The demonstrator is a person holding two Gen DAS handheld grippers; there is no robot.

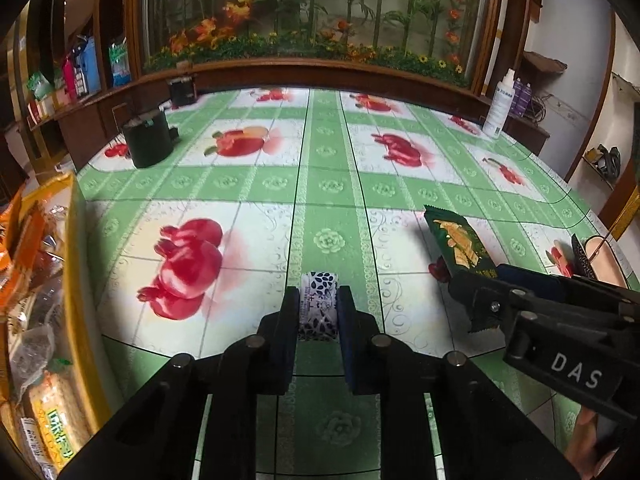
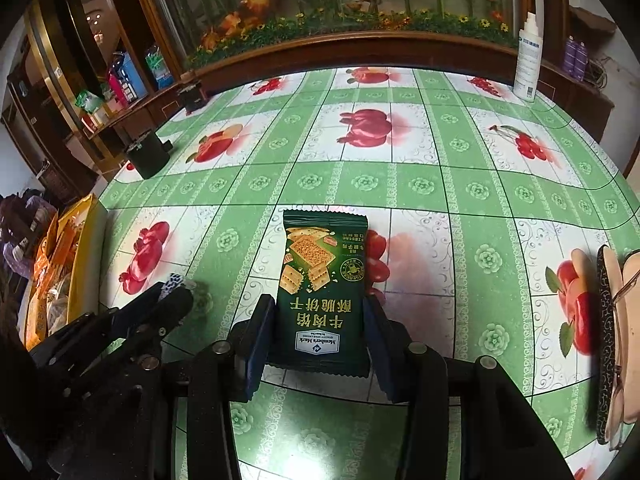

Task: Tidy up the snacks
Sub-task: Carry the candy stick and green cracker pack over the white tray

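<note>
My left gripper (image 1: pixel 319 292) is shut on a small blue-and-white patterned snack packet (image 1: pixel 319 308), which it holds just above the green fruit-print tablecloth (image 1: pixel 240 184). In the right wrist view that gripper (image 2: pixel 176 292) shows at lower left, with the packet's tip (image 2: pixel 173 281) poking out between its fingers. My right gripper (image 2: pixel 320 300) is shut on the lower half of a dark green cracker packet (image 2: pixel 322 264); its pads press on both long edges. The green packet (image 1: pixel 456 240) also appears at the right of the left wrist view, sticking out of the right gripper (image 1: pixel 474 284).
A yellow box (image 1: pixel 78 280) filled with several snack packets stands at the table's left edge. A black round container (image 1: pixel 146 142) sits at the far left and a white bottle (image 1: pixel 498 108) at the far right. A beige case with glasses (image 2: pixel 624 340) lies at the right edge.
</note>
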